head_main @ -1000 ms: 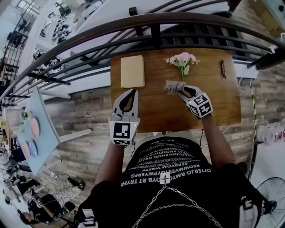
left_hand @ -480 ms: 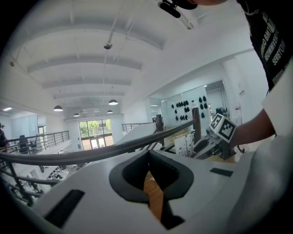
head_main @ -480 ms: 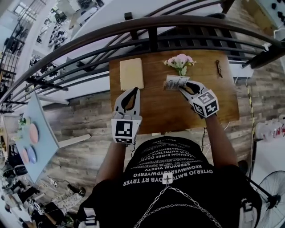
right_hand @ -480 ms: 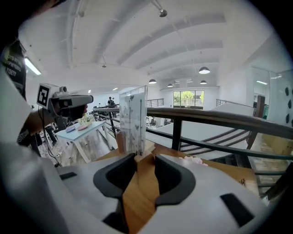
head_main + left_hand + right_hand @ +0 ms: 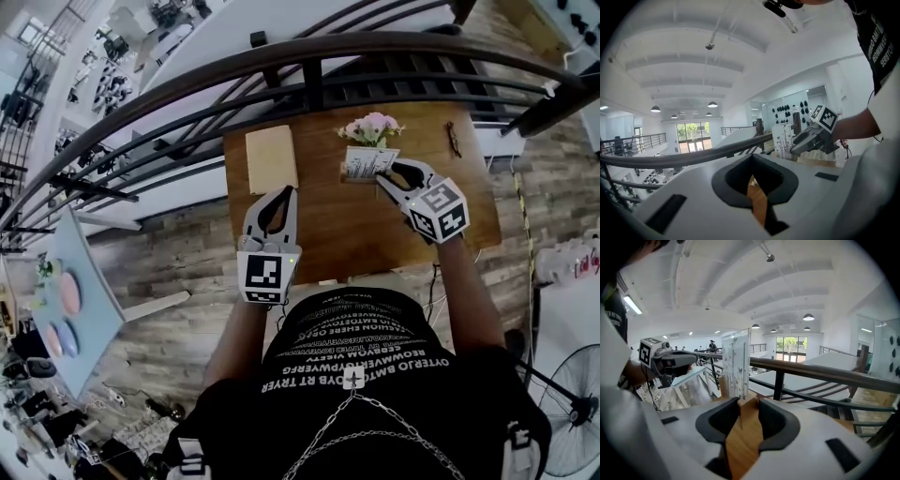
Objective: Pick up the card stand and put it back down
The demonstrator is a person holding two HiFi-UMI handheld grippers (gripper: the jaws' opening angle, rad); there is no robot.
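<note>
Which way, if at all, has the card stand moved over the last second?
Yes. In the head view the card stand, held by the right gripper, has shifted toward the flowers and now overlaps their stems.

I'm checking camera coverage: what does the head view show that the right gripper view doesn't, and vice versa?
Head view only: the pink flowers and the marker cube on the right hand-held gripper. Right gripper view only: ceiling lamps and far windows. Both: the card stand, held in that gripper's jaws, and the dark railing.
</note>
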